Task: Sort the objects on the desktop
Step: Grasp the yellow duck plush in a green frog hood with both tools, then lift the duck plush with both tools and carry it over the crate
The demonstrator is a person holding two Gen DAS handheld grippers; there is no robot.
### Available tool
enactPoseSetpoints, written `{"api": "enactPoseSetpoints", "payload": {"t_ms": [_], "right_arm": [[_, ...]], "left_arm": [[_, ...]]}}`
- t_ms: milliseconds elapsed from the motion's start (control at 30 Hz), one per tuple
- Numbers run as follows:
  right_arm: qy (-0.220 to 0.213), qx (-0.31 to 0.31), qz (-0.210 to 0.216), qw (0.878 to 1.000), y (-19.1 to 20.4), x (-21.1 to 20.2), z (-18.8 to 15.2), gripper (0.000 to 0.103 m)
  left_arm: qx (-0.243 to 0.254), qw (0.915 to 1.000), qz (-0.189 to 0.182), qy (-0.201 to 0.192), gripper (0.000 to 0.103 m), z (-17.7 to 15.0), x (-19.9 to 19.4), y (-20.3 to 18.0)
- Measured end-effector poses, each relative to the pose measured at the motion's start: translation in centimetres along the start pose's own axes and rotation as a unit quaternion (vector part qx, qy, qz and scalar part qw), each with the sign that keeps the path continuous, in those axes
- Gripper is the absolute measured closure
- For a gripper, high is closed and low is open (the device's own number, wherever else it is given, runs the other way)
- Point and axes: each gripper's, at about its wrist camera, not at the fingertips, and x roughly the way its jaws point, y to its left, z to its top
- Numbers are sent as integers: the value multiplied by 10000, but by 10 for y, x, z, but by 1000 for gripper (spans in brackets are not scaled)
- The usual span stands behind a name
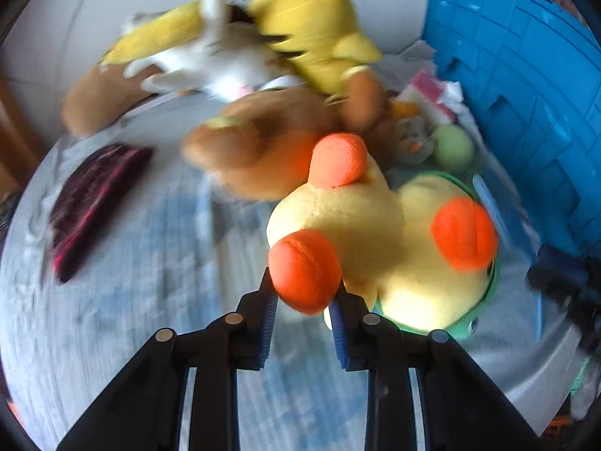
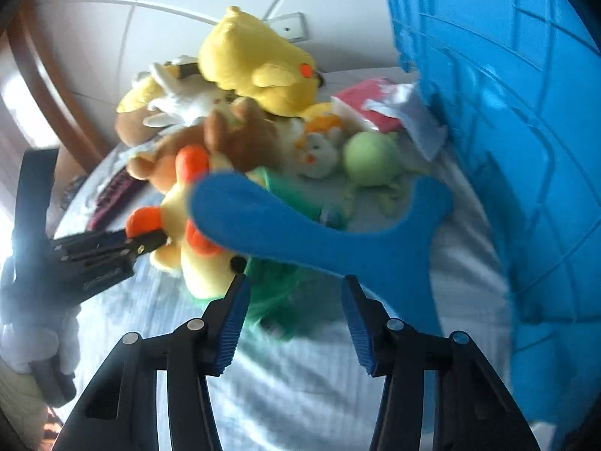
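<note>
A: Report the largest items first.

B: A blue crate stands at the right edge of the grey-blue cloth surface. A pile of plush toys lies on the cloth beside it. The yellow plush sits at the top of the pile. The brown plush lies below it, and a white plush lies across them.

A: Locate the task object.

B: The pale yellow plush with orange feet lies at the near side of the pile, on top of a green plush. A flat blue paddle-shaped piece crosses in front of it in the right wrist view.

A: State the left gripper condition.

B: Its pads are clenched on one orange foot of that plush. The right wrist view confirms the contact.

A: State the right gripper condition.

B: The jaws stand apart. The paddle piece and the green plush lie just beyond the fingertips; no pad contact is visible.

A: Smaller items?

B: A dark red knitted item lies at the left, well apart from the pile. A pale green ball-shaped toy and a pink-and-white packet lie near the crate.
</note>
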Motion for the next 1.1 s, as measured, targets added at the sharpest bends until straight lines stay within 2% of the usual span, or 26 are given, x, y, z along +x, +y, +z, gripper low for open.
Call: {"api": "enactPoseSetpoints", "payload": {"t_ms": [100, 200, 267, 333, 400, 433, 467, 500, 567, 633, 733, 800, 833, 967, 1000, 1033, 1067, 1100], "right_arm": [[63, 181, 383, 9991, 11, 4, 0, 53], [299, 349, 784, 9959, 22, 17, -4, 53], [417, 371, 842, 9949, 30, 27, -9, 53], [514, 411, 821, 9944, 36, 36, -12, 47], [562, 450, 748, 9946, 39, 43, -13, 35], [563, 493, 768, 9942, 40, 45, -13, 31], [563, 535, 788, 9939, 41, 47, -13, 23], [564, 577, 807, 9935, 42, 49, -13, 16], [553, 631, 832, 9930, 44, 54, -12, 13], [575, 647, 815, 9929, 47, 62, -11, 13], [622, 721, 835, 9920, 49, 76, -10, 12], [585, 792, 804, 9919, 49, 85, -9, 2], [563, 813, 782, 9920, 49, 89, -9, 0], [493, 883, 850, 9912, 47, 99, -9, 0], [460, 859, 843, 9917, 47, 100, -9, 3], [430, 794, 853, 9923, 49, 99, -7, 8], [401, 707, 916, 9925, 53, 98, -6, 23], [379, 604, 931, 9931, 57, 97, -5, 24]], "left_arm": [[-75, 9997, 143, 162, 77, -16, 3, 26], [-124, 9998, -13, 170, 77, -25, 6, 35], [-45, 9999, -70, 123, 74, -27, 4, 34], [74, 9999, -75, 120, 71, -26, 5, 32], [197, 9997, -76, 152, 66, -23, 8, 29], [266, 9995, -60, 169, 60, -22, 11, 28], [289, 9994, -56, 173, 52, -20, 14, 29], [287, 9994, -70, 177, 48, -19, 17, 30], [268, 9994, -116, 189, 42, -16, 23, 32], [231, 9993, -205, 205, 41, -14, 28, 34], [336, 9991, -228, 145, 40, -14, 32, 33], [410, 9988, -246, 55, 40, -15, 34, 32], [439, 9987, -264, 16, 40, -15, 35, 32], [523, 9975, -471, -86, 42, -15, 39, 32], [553, 9969, -546, -110, 47, -15, 40, 31], [591, 9965, -578, -130, 63, -16, 39, 29], [638, 9963, -561, -144, 73, -16, 38, 26], [685, 9960, -543, -159, 73, -17, 37, 23]]}}
